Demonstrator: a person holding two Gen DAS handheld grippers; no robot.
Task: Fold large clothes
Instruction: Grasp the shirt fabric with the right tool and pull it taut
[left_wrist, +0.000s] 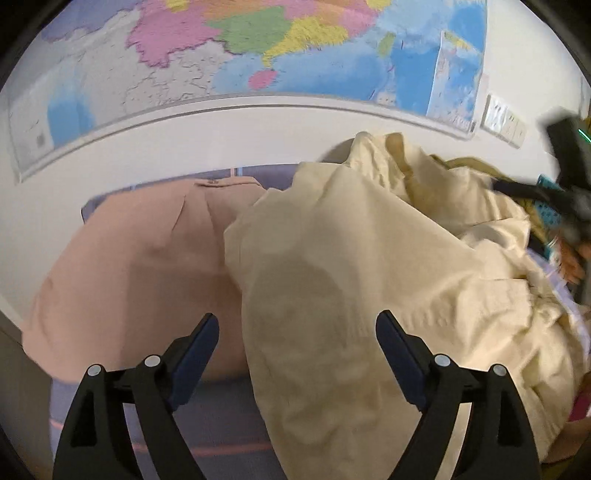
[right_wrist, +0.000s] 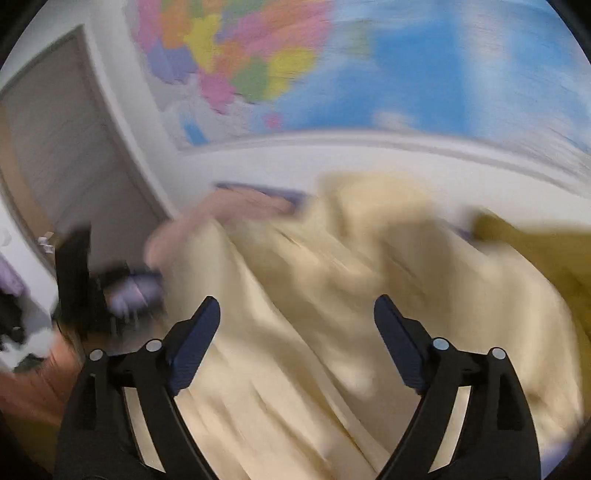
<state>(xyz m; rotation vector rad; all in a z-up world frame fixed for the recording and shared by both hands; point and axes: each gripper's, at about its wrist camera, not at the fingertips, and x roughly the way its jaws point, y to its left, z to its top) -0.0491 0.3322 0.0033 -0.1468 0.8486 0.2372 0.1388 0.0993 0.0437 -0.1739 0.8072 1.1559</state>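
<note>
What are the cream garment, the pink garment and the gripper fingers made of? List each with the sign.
Cream garment: seemingly a matte woven cotton-type cloth, with crisp creases and a stitched seam.
Pink garment: smoother, probably a finer weave that lies flat with soft pleats.
Left gripper fingers: apparently hard black plastic, carrying dark blue pads that look rubbery.

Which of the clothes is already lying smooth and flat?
The peach-pink garment. It lies spread flat to the left, while the cream garment is crumpled and bunched up, partly lying over it.
</note>
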